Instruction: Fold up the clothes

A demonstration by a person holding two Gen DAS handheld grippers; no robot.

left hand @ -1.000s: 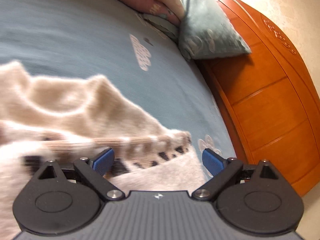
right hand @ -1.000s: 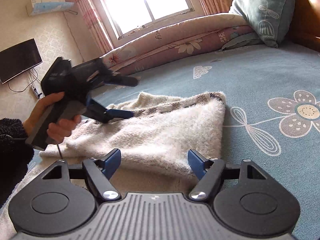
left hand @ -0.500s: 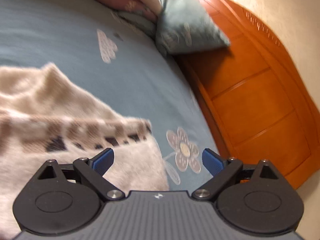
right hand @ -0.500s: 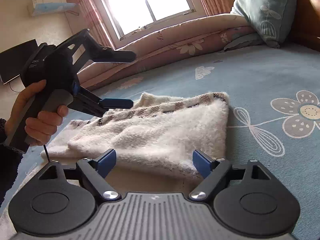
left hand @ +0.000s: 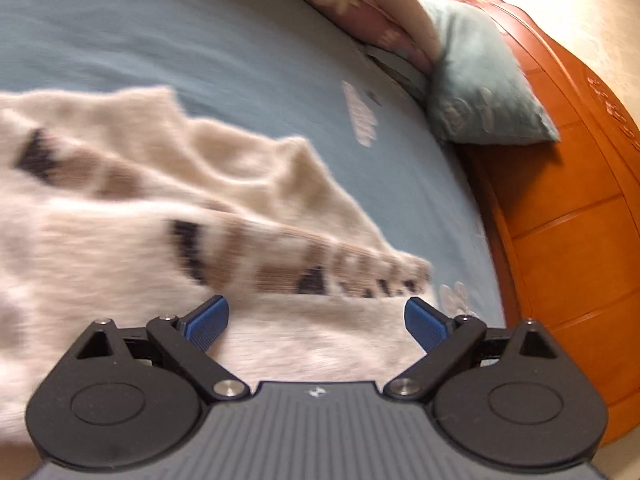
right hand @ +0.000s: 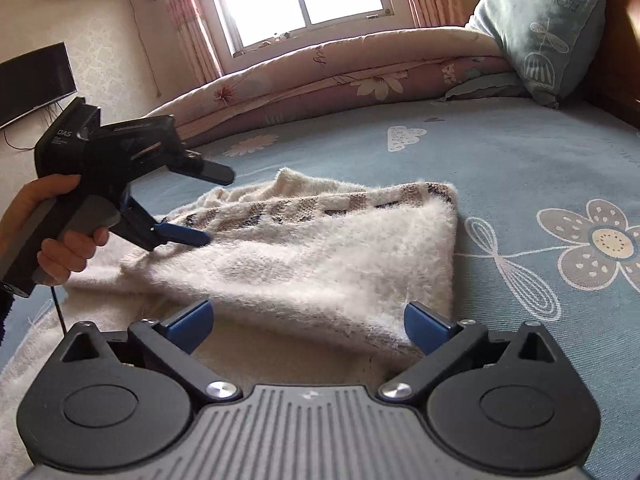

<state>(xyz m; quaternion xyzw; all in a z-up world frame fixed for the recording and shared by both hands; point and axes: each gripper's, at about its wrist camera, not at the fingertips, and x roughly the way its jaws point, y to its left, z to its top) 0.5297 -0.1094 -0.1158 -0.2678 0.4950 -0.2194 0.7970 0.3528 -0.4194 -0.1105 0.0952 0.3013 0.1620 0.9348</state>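
Fuzzy cream sweater lies on the bed, doubled over on itself with the patterned brown-and-dark knit band along the far folded edge; more of it spreads flat toward me under the rig. My left gripper hovers low over the band, jaws spread, nothing between them. My right gripper sits at the near edge of the top layer, jaws spread too, empty. Judging by the look: light, very soft, floppy, long pile, so it should sag and drag rather than hold shape, and the fluff may slip if I only nip hairs. I'd bite deep into a corner or the ribbed band, where the knit looks denser, both layers together. Could be mid-fold or nearly finished; can't tell which.
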